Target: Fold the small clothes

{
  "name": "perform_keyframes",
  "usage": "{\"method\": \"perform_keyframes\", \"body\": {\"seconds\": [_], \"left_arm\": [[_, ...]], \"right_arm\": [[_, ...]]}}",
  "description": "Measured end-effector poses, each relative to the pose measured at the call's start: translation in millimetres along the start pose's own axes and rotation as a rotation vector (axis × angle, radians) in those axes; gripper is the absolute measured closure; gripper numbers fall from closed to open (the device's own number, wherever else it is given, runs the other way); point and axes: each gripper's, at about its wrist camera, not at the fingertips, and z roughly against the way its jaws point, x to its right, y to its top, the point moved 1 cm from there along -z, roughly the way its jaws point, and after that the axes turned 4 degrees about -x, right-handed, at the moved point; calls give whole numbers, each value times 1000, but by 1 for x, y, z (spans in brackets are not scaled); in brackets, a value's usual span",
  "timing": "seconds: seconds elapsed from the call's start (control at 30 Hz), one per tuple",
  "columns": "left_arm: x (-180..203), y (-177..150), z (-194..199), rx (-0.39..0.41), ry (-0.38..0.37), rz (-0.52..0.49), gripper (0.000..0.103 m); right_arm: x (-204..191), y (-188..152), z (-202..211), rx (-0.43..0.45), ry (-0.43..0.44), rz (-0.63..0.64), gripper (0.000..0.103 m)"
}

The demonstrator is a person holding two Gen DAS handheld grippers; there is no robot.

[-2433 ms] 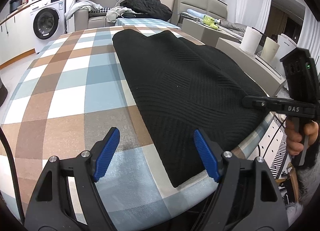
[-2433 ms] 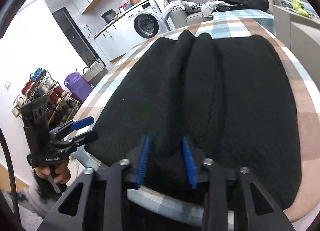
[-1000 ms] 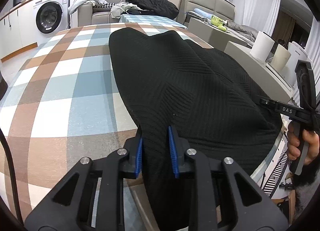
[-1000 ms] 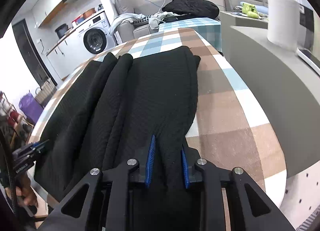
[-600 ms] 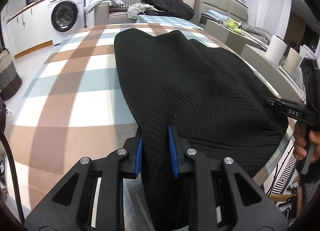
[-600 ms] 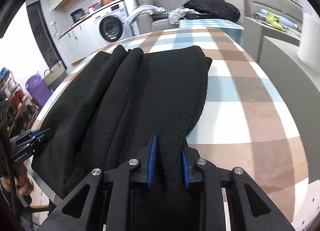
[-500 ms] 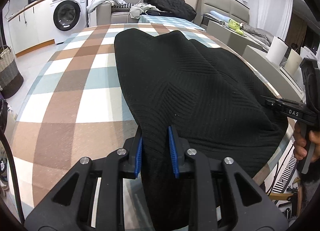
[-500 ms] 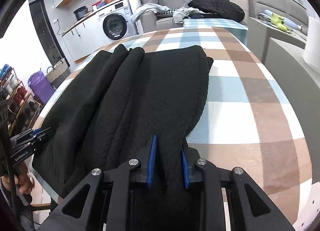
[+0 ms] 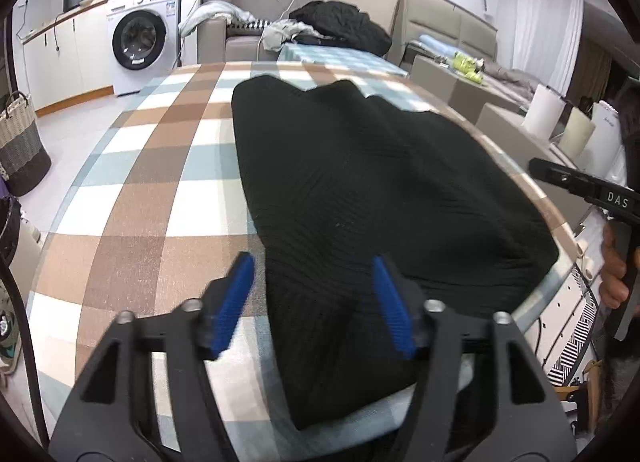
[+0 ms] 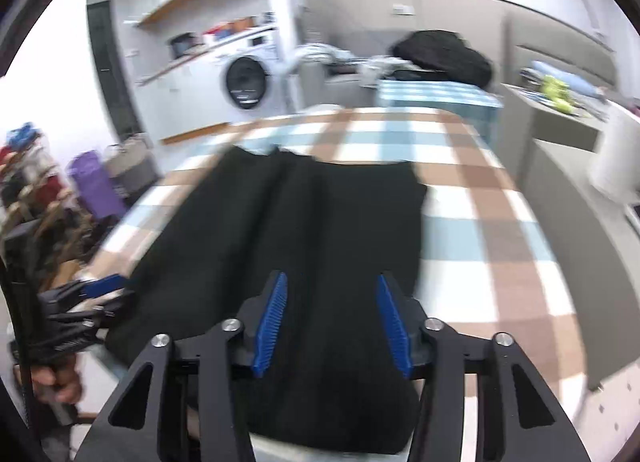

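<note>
Black knit garment (image 9: 360, 197) lies flat between both spread claws.

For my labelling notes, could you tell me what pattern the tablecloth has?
The tablecloth is a check of brown, light blue and white, clearest in the left wrist view.

Black knit garment (image 9: 360, 189), ribbed chevron texture, lies flat and lengthwise on the checked tabletop (image 9: 160, 165), toward its right side. Long folds run along its length, with two rounded humps at the far end. Its near end drapes over the tabletop's near edge.
</note>
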Motion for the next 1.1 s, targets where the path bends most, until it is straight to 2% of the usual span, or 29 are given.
{"method": "perform_keyframes", "body": {"seconds": [0.1,0.23,0.4,0.43,0.5,0.53,0.57,0.63,0.7,0.8,0.87,0.97,1.1], "left_arm": [[6,0,4,4,-24,-13,32],[10,-1,2,-4,-22,-20,24],[6,-3,-4,-19,-24,-1,24],[6,-3,-4,-21,-23,0,24],[5,-4,-5,-23,-24,4,24],[5,-4,-5,-23,-25,3,24],[5,-4,-4,-20,-24,2,24],[6,-5,-3,-15,-18,-7,24],[6,-5,-3,-15,-16,-5,24],[6,-4,-4,-21,-20,-2,24],[6,-5,-3,-20,-13,-2,24],[3,-3,-5,-22,-14,9,24],[5,-3,-7,-24,-22,8,24]], "right_arm": [[-13,7,-20,-50,89,0,50],[-15,23,-65,-131,95,-36,50],[-5,54,-119,-185,79,-127,51],[-3,57,-126,-193,84,-145,55],[-5,65,-138,-201,120,-164,92],[-7,68,-140,-204,130,-151,96],[-12,71,-137,-180,133,-132,96],[-22,75,-115,-72,171,-78,97],[-22,76,-110,-46,86,-70,97],[-6,74,-126,-122,-21,-111,97],[0,71,-129,-160,-43,-117,93],[3,65,-112,-141,3,-120,82],[-11,44,-86,-134,123,-77,79]]}}
